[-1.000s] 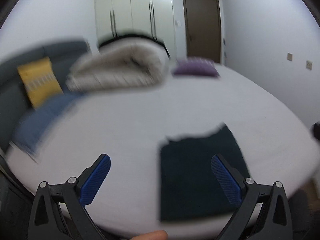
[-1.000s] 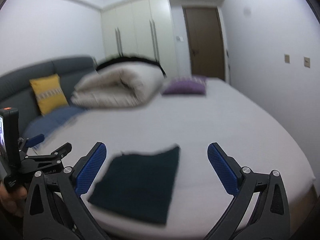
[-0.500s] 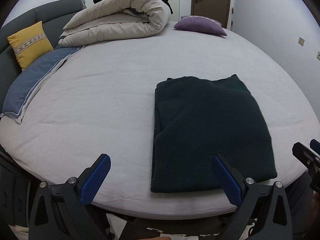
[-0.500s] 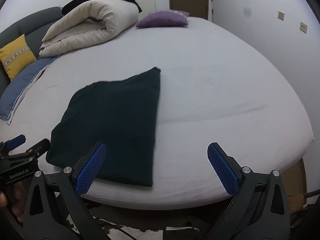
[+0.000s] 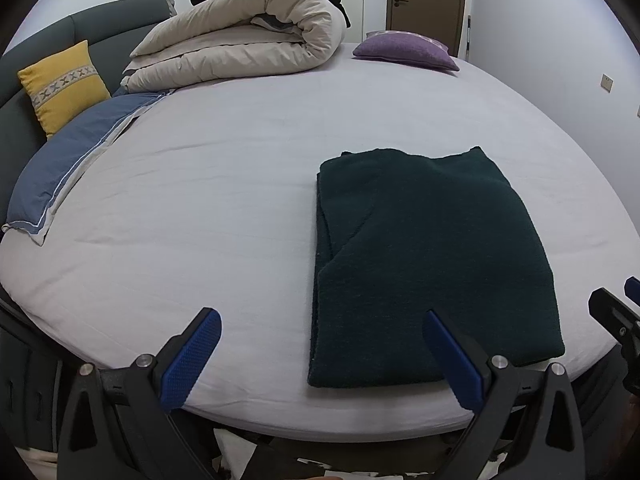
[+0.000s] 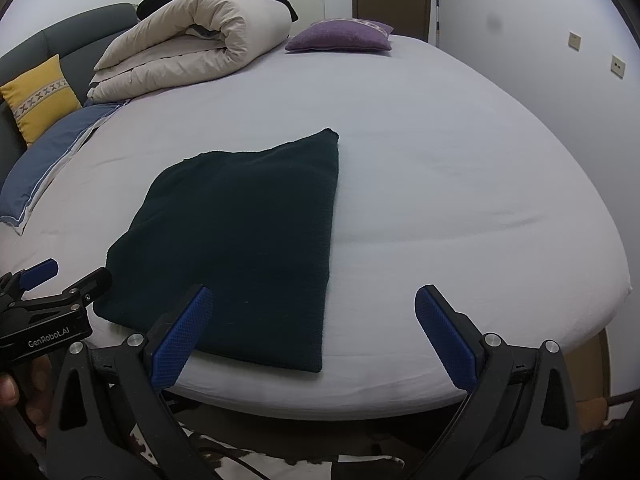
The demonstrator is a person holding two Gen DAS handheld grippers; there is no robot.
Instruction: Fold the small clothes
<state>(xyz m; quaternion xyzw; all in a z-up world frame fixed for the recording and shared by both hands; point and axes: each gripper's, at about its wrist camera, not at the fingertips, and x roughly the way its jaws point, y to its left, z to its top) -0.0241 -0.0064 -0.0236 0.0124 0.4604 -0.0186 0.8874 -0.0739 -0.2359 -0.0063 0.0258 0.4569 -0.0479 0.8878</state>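
Two grippers: both held low at the near edge of the bed, both empty.
Left gripper (image 5: 318, 354): fingers spread wide; its right pad (image 5: 452, 364) overlaps the near edge of the garment in view, contact cannot be told.
Right gripper (image 6: 314, 330): fingers spread wide, nothing between them; its left pad (image 6: 182, 336) hangs over the garment's near edge.
Dark green garment (image 5: 424, 264): lies flat on the sheet near the front edge of the bed, already doubled into a rough rectangle, with layered edges showing along its left side.
Bed (image 5: 208, 208): pale sheet, lightly creased; bare around the garment.
Rolled duvet (image 5: 244, 44): far side, well apart from the work.
Purple cushion (image 5: 404, 50): far side, beside the duvet.
Yellow cushion (image 5: 62, 84): against the grey headboard.
Blue pillow (image 5: 68, 160): at the left edge of the bed.
Stage, as judged: partly folded; a further fold or a final tidy seems due.
Hazard, layers: pinching only the top layer would peel the fold open.
Hazard, sheet: a deep bite could catch the sheet too and drag it up.
Hazard, edge: the garment sits near the front edge, so a pull towards the person may slide it off.
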